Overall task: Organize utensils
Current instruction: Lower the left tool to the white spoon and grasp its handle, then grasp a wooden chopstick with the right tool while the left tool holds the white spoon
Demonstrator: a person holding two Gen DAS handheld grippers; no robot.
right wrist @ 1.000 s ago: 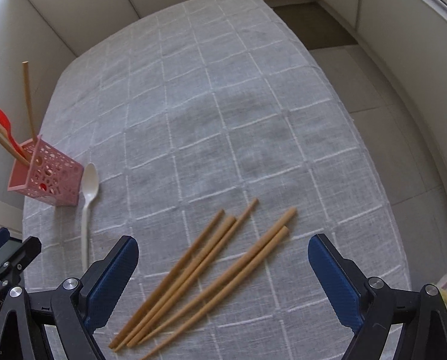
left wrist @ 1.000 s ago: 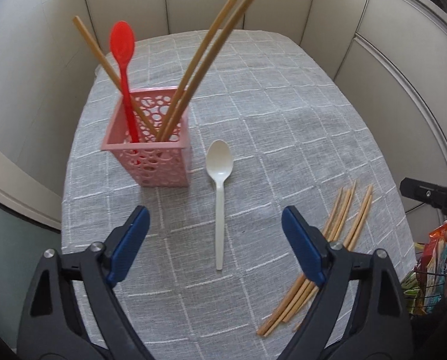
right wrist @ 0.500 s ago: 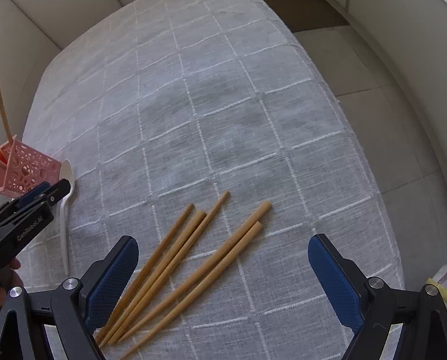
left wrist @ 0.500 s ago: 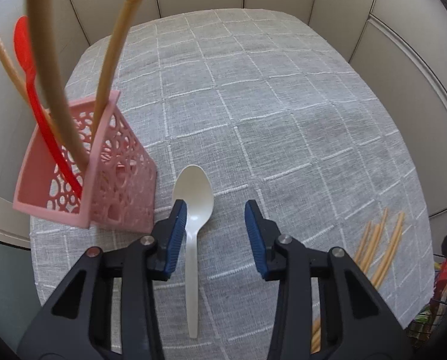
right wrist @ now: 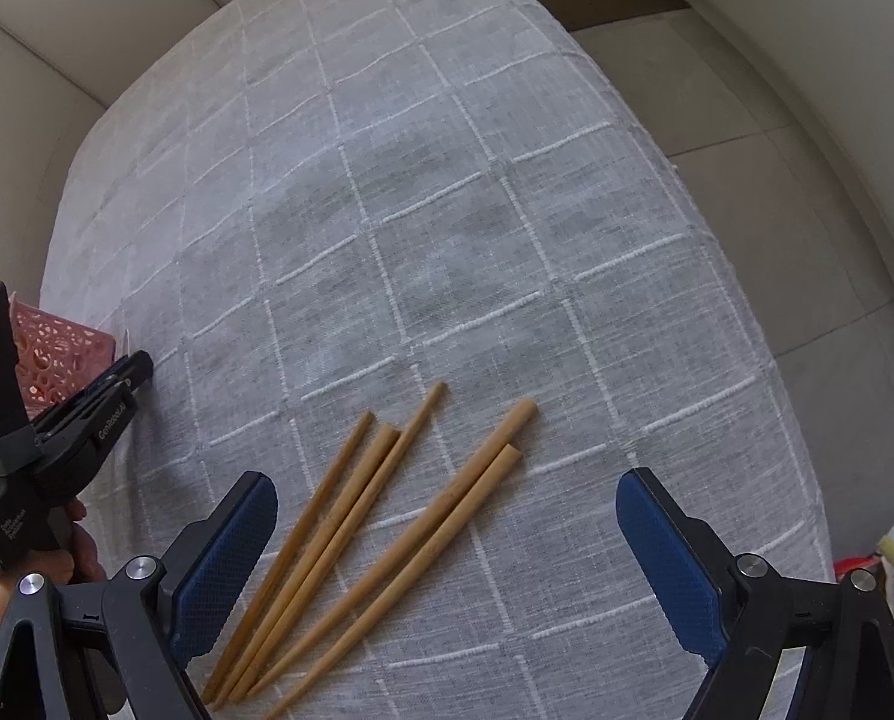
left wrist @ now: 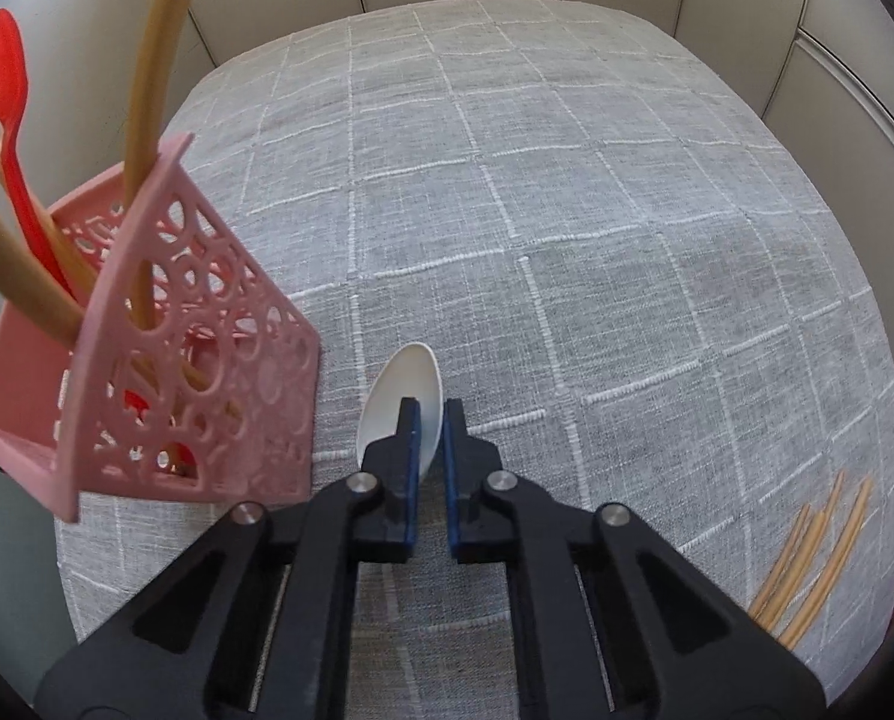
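Since a moment ago our left gripper has narrowed its fingers around the white spoon, beside the pink holder on the desk. Our right gripper hangs wide open over five loose chopsticks.

Left wrist view: low and close over the bench, facing forward along the left tongs, pink holder looming at left. Right wrist view: higher and farther back, looking down past the right tongs across the bench. Shared by both: loose chopsticks, pink holder, grey checked cloth; left tongs visible at the right view's left edge.
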